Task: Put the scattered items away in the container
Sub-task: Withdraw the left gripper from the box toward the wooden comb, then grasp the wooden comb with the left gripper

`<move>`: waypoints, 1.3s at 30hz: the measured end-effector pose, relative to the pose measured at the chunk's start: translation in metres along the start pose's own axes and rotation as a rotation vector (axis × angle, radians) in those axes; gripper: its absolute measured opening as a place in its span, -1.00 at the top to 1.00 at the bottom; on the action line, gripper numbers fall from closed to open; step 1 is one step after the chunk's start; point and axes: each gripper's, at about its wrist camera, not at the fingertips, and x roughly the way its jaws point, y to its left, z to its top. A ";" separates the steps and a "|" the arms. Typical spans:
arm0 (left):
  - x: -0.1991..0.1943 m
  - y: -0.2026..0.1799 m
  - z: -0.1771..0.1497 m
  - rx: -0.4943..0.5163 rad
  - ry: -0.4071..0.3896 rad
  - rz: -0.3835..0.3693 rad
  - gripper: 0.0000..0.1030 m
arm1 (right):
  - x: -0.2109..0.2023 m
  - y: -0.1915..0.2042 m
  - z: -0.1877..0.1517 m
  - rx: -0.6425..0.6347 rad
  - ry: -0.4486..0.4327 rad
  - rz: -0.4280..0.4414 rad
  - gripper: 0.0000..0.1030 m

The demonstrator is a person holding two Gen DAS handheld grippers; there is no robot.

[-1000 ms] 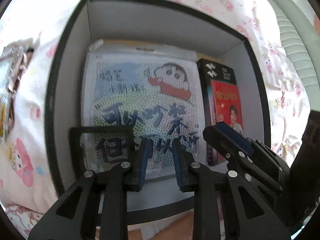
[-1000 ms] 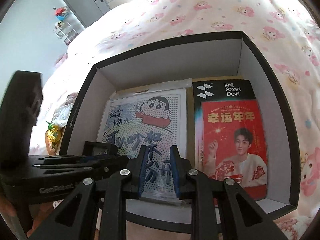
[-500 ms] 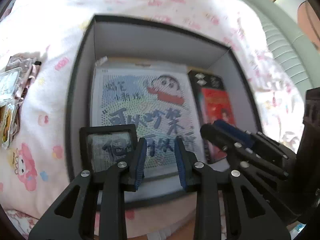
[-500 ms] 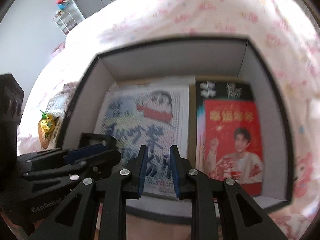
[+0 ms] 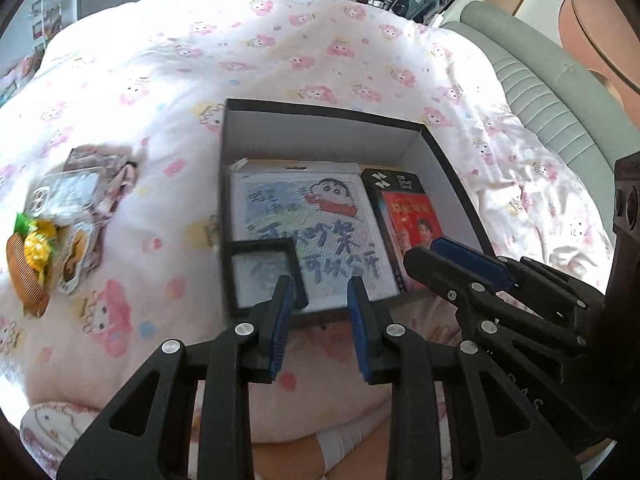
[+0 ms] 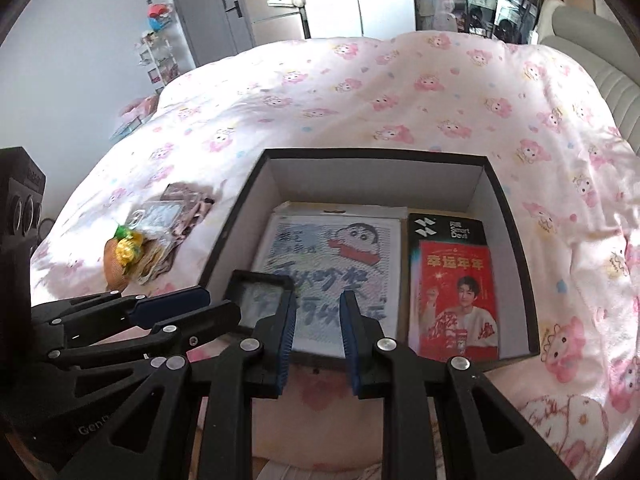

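A black open box sits on the pink bed cover. Inside lie a cartoon-print pack, a black and red Smart Devil box and a small black-framed square item at the near left corner. My left gripper and my right gripper are both open and empty, held side by side above the box's near edge. A pile of scattered packets and an orange comb lies left of the box.
The bed cover spreads all around the box. A grey-green padded headboard runs along the right. A grey door and a small shelf stand at the far left of the room.
Both grippers have pulled back and up from inside the box, so the whole box and the bed show. Both stay open and empty.
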 end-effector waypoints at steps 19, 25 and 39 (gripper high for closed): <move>-0.054 0.122 -0.052 -0.230 -0.037 0.130 0.48 | 0.027 0.129 -0.012 -0.159 0.084 0.173 0.63; -0.058 0.203 -0.063 -0.431 -0.045 0.137 0.44 | 0.072 0.185 0.001 -0.223 0.154 0.270 0.58; -0.013 0.365 -0.065 -0.757 0.037 0.196 0.44 | 0.206 0.278 0.012 -0.274 0.371 0.378 0.58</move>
